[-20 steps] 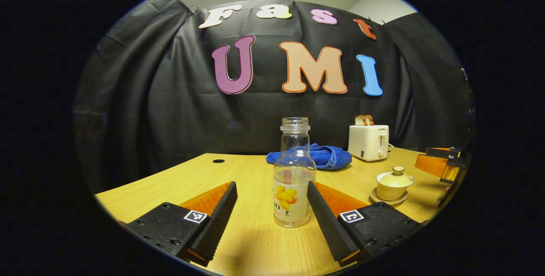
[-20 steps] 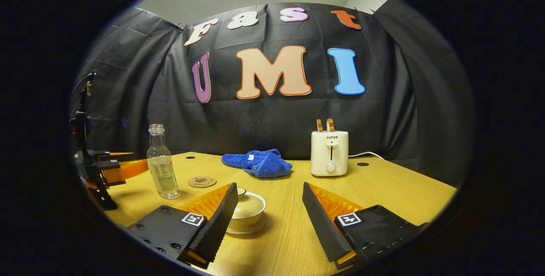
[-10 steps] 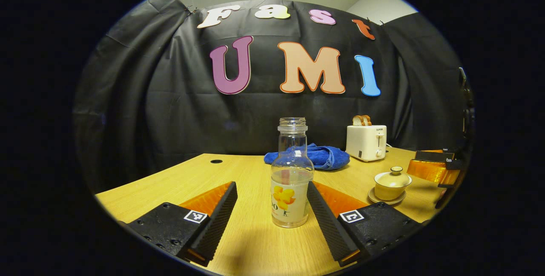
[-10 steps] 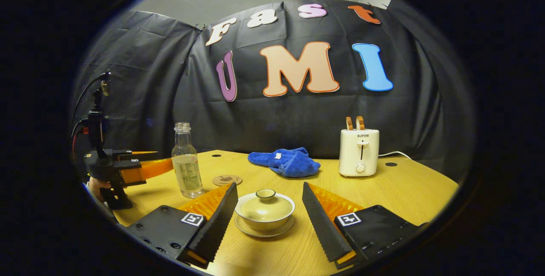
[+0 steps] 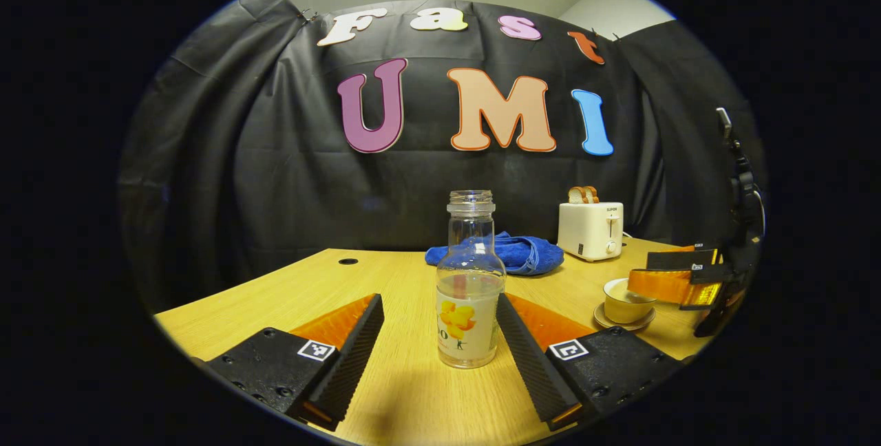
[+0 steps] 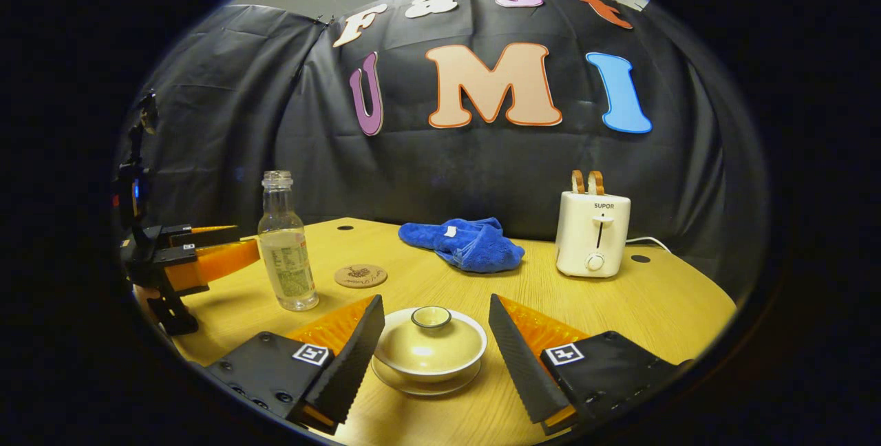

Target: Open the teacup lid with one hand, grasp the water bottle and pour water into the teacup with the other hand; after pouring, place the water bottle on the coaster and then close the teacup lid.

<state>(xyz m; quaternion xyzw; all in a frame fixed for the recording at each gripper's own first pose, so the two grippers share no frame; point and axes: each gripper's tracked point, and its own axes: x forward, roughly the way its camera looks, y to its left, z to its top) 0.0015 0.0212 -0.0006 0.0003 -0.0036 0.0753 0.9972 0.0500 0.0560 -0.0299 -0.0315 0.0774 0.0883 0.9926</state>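
Jaws open on both grippers, left around bottle (image 5: 468, 294), right around teacup (image 6: 429, 348).

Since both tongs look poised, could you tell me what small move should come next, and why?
Probably lower the open right tongs and close them on the teacup lid's knob: the lid sits on, centred between the fingers, untouched.

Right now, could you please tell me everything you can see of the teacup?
The teacup is a small, pale cream, glazed-looking lidded cup standing upright on a matching saucer on the wooden table. Its domed lid, with a ringed knob on top, is on. It sits between the right gripper's open fingers, which seem not to touch it.
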